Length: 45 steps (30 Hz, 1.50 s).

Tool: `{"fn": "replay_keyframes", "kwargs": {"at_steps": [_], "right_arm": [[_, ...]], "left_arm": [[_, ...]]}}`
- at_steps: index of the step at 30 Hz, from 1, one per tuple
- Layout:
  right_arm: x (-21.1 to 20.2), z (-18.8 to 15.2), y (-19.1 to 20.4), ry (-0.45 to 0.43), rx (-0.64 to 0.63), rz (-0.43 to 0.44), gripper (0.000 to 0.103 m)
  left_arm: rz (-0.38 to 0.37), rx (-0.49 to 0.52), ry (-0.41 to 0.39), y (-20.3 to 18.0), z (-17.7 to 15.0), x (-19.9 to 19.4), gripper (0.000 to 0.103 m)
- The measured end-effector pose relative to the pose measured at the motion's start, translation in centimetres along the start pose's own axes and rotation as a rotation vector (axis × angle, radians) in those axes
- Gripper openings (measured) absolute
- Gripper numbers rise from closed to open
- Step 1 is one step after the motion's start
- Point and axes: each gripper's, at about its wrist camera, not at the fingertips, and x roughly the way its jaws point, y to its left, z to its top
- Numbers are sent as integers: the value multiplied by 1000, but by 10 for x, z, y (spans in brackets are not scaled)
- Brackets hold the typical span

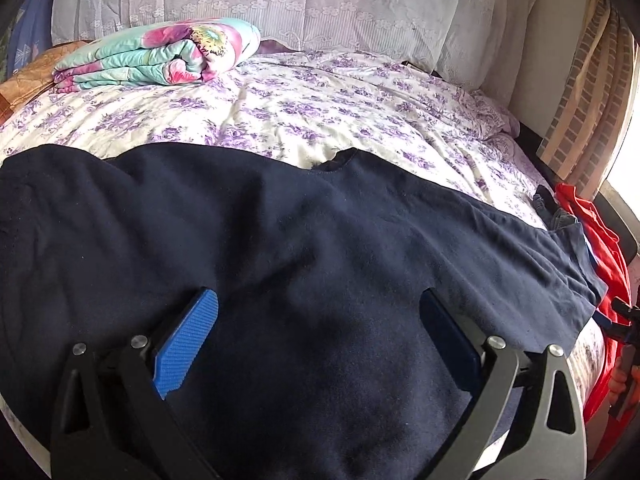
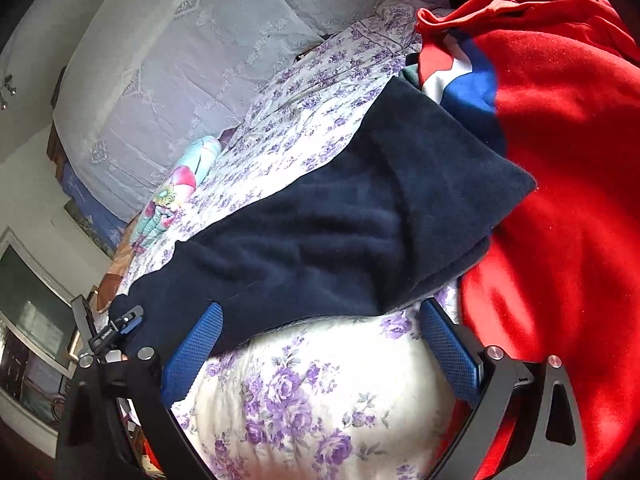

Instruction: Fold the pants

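Pants point(image 1: 304, 240): navy, fleecy, spread flat across near edge of bed point(image 1: 320, 100), one end at 3 o'clock overlapping red garment point(image 2: 560, 160). Judged soft, limp, light, likely to sag; pinch at hem corners. Left tool point(image 1: 320, 320) spread wide above cloth, holding nothing. Right tool point(image 2: 320, 332) spread at hem edge, nothing between pads.

Pants point(image 1: 280, 240) on the bed point(image 1: 320, 104), across your near edge.
Your left gripper point(image 1: 320, 336) hangs over them; a folded quilt point(image 1: 160, 56) lies far behind, and a garment pile point(image 1: 592, 240) sits right of the pants, touching them.
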Motion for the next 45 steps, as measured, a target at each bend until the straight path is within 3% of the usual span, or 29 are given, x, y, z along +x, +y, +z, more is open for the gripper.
{"fn": "replay_keyframes", "kwargs": {"at_steps": [9,16,19,22,25,31,34,35,37,39,40,42,45], "right_arm": [[-23,10,-30,-105,212,103,96],[-14,16,-21,-58,225,62,95],[-21,11,10,-55,96,86,96],[-12,9,48,-66,-76,61,96],[11,10,69,-47,-146,16,96],[77,8,111,124,-249,153,97],[112,-1,104,213,-287,57,96],[108,-3,102,193,-299,76,95],[86,-5,105,157,-315,25,95],[55,-9,104,101,-319,24,96],[38,-10,100,73,-320,15,96],[18,-11,86,39,-283,-59,96],[0,-6,49,24,-135,-129,96]], "left_arm": [[-15,-8,-9,2,0,-1,98],[-33,-14,-21,4,-2,-4,98],[-27,-12,-14,3,-2,-3,98],[1,5,1,-1,-2,1,98],[39,35,28,-5,-2,4,98],[123,119,32,-1,-14,-9,98],[192,85,-17,23,-20,-27,98],[196,84,-34,31,-23,-33,98],[186,70,-46,37,-25,-43,97],[220,34,-70,27,-22,-55,97],[195,26,-89,20,-19,-60,97],[46,44,-109,-6,-9,-62,98],[-115,122,-84,-58,7,-45,98]]}}
